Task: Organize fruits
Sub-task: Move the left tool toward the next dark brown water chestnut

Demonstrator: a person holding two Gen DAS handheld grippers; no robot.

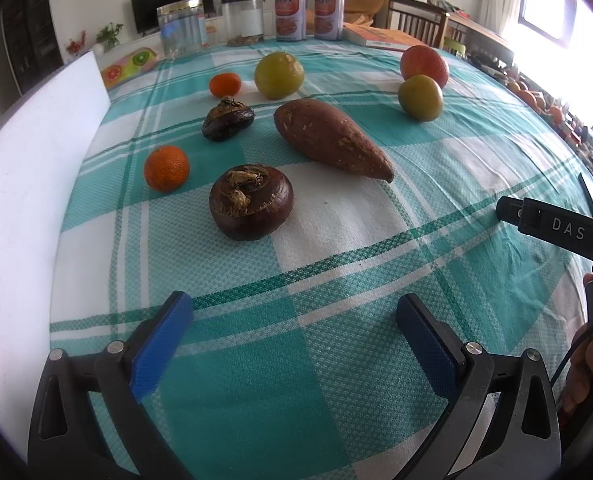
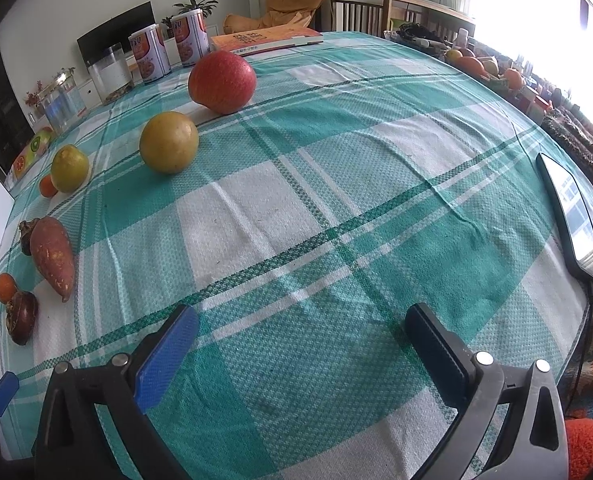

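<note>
Two wrist views, one tablecloth [image 1: 336, 240]

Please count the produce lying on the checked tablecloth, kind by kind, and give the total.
Small oranges: 2
Yellow-green round fruits: 2
Red apple: 1
Water chestnuts: 2
Sweet potato: 1
Total: 8

White letters "DAS" on black gripper arm [image 1: 556, 228], cans' print unreadable

sweet potato [image 1: 332, 140] mid-tablecloth [image 1: 336, 360], water chestnut [image 1: 251, 202] before it, apple [image 1: 424, 65] behind right
</note>
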